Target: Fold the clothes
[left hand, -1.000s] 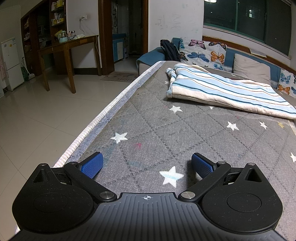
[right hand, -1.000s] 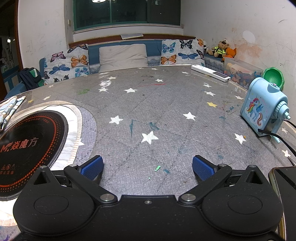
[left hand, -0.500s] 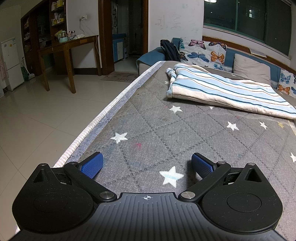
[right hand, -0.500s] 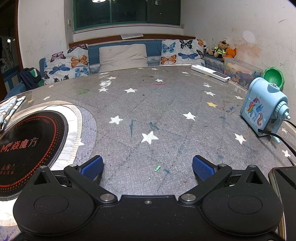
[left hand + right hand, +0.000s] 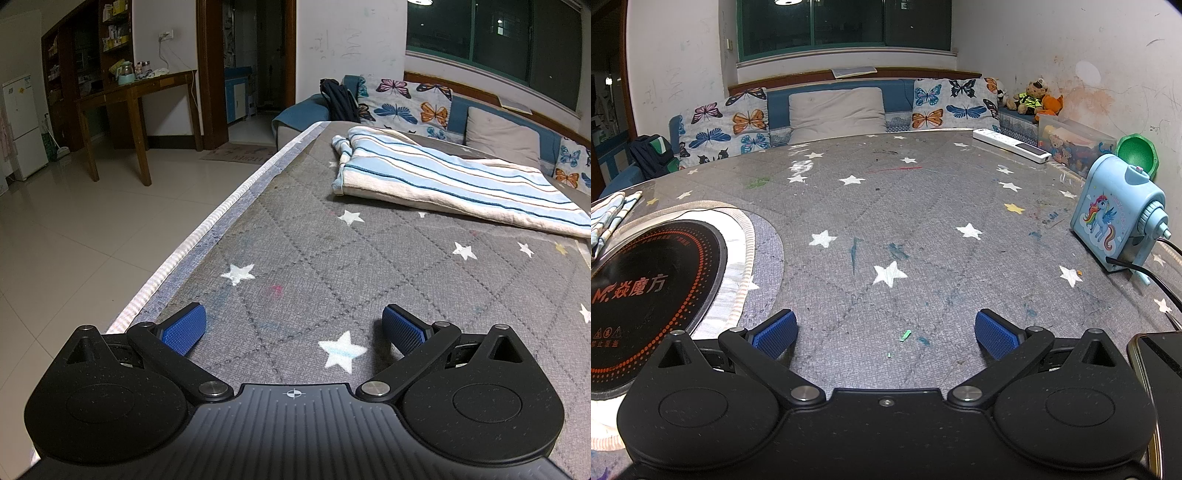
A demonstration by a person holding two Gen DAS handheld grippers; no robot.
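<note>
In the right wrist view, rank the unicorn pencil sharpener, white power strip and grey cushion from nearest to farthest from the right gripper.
1. Blue unicorn pencil sharpener, right side of table.
2. White power strip, far right edge.
3. Grey cushion, on the sofa behind the table.

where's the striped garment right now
In the left wrist view the striped garment lies on the grey star-print tabletop, ahead and right of the open left gripper, just before the butterfly cushions.

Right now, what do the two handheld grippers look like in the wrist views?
Both match: the left gripper and right gripper have matte black speckled plastic bodies, two round hubs, black link arms with silver pivot pins, and blue ribbed finger pads. The left body is ribbed with a white crosshair mark; the right shows a central screw. No cables, hands or sleeves visible.
</note>
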